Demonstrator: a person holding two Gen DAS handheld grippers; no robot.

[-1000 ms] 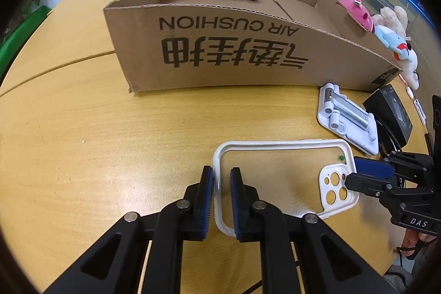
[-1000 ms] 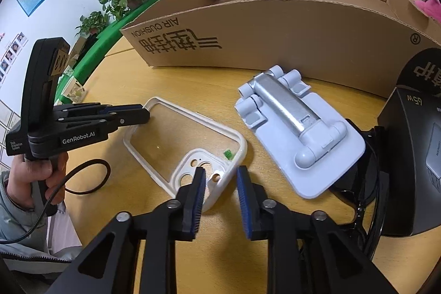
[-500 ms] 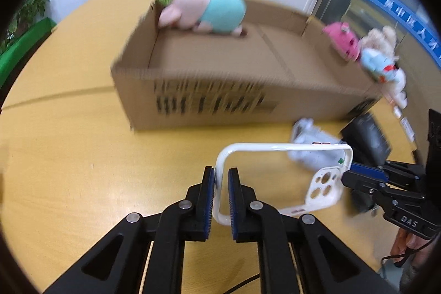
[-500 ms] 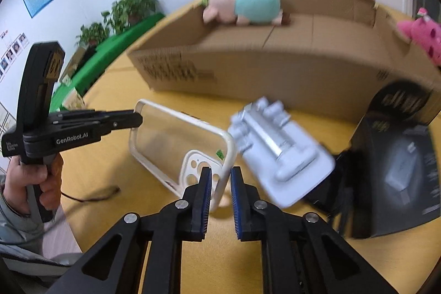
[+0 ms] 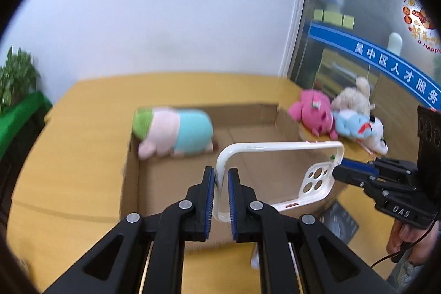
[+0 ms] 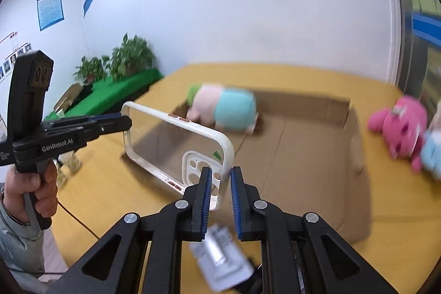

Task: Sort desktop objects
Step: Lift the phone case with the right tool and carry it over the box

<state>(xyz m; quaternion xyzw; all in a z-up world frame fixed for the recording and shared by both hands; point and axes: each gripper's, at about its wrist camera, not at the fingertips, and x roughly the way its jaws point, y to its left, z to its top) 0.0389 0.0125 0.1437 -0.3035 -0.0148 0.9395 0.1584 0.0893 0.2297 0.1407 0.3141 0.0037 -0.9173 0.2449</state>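
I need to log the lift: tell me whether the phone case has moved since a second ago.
Yes. The phone case lay flat on the table in front of the cardboard box; now, clamped by both grippers, it is raised above the box's near wall.

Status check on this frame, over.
Left gripper and right gripper both shut on phone case. Case held above cardboard box. Plush pig inside.
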